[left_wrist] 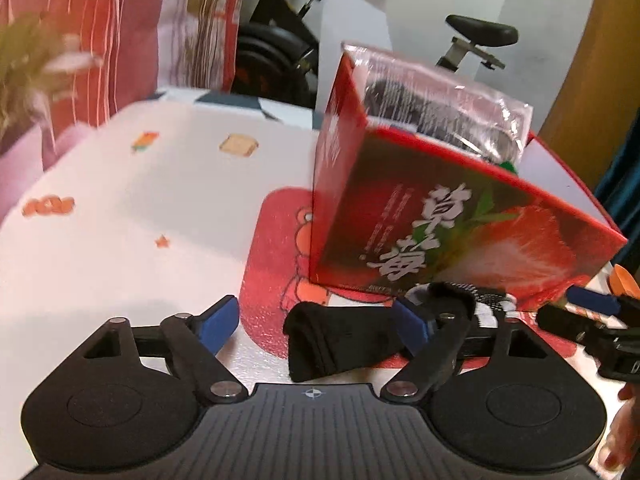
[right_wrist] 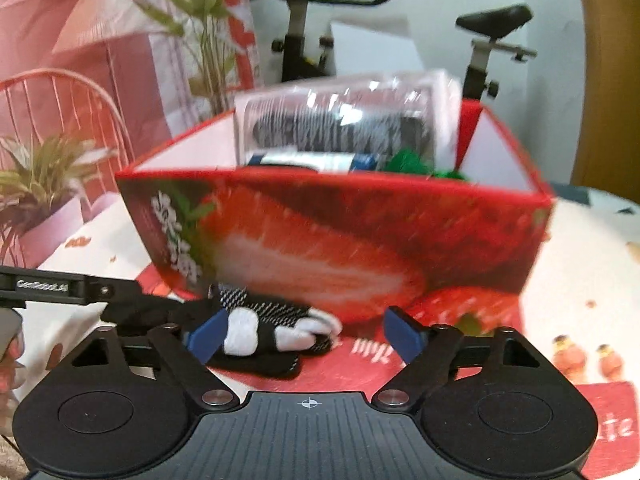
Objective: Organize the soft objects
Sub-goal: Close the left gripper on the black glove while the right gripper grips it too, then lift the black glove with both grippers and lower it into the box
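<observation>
A black sock [left_wrist: 336, 340] with a black-and-white patterned end [right_wrist: 272, 326] lies on a red mat [left_wrist: 272, 240], just in front of a red strawberry-print box [left_wrist: 460, 220]. The box [right_wrist: 340, 232] holds a clear plastic pack of dark striped cloth [right_wrist: 340, 124], a blue-and-white roll and something green. My left gripper [left_wrist: 316, 326] is open low over the sock's black end, its left pad well clear of the cloth. My right gripper [right_wrist: 305, 335] is open over the patterned end, its right pad apart from it. Each gripper shows at the edge of the other's view.
The table has a white cloth [left_wrist: 120, 240] with small printed pictures. A potted plant [right_wrist: 44, 184] and a pink wire chair [right_wrist: 60, 92] stand at the left. An exercise bike [left_wrist: 480, 36] stands behind the table. A person's fingers [left_wrist: 620, 440] show at the lower right.
</observation>
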`<act>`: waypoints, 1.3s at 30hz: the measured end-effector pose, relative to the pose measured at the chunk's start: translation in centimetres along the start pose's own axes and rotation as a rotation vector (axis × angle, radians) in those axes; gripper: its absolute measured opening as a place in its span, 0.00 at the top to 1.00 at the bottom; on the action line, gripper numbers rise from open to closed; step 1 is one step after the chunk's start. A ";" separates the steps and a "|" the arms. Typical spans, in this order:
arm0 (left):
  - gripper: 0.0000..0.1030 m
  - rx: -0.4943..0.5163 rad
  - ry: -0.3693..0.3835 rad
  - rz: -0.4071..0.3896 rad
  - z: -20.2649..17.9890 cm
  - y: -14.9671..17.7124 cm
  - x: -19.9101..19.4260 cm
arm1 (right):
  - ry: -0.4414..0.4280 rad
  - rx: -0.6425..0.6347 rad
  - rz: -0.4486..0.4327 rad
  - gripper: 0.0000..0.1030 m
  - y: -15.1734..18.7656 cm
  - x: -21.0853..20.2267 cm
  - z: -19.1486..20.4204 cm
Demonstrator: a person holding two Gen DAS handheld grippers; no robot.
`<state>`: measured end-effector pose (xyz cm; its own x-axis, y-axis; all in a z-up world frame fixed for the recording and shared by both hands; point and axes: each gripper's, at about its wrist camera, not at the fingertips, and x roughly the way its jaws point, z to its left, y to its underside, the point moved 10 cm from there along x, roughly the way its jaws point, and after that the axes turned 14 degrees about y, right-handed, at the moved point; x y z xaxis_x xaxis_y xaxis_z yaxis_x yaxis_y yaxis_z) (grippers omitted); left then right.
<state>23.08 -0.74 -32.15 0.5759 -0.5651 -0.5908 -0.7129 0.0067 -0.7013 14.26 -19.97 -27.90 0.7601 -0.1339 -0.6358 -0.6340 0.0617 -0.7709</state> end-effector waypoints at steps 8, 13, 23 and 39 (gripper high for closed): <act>0.41 -0.019 0.006 0.006 0.9 0.9 1.4 | -0.045 0.057 0.087 0.21 1.0 3.5 1.3; 0.62 0.023 0.026 -0.002 -0.3 0.8 1.9 | -0.067 0.081 0.098 0.32 1.4 4.3 2.0; 0.80 0.041 0.038 0.005 -1.2 0.7 0.7 | -0.105 0.045 0.079 0.91 0.7 2.4 2.8; 0.83 0.242 0.059 -0.221 -7.9 -6.2 -8.1 | -0.145 0.044 -0.193 0.93 -6.9 -7.4 1.1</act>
<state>19.63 -2.75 -19.84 0.6767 -0.6215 -0.3946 -0.4536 0.0702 -0.8884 13.18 -18.29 -17.94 0.8809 -0.0038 -0.4732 -0.4709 0.0926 -0.8773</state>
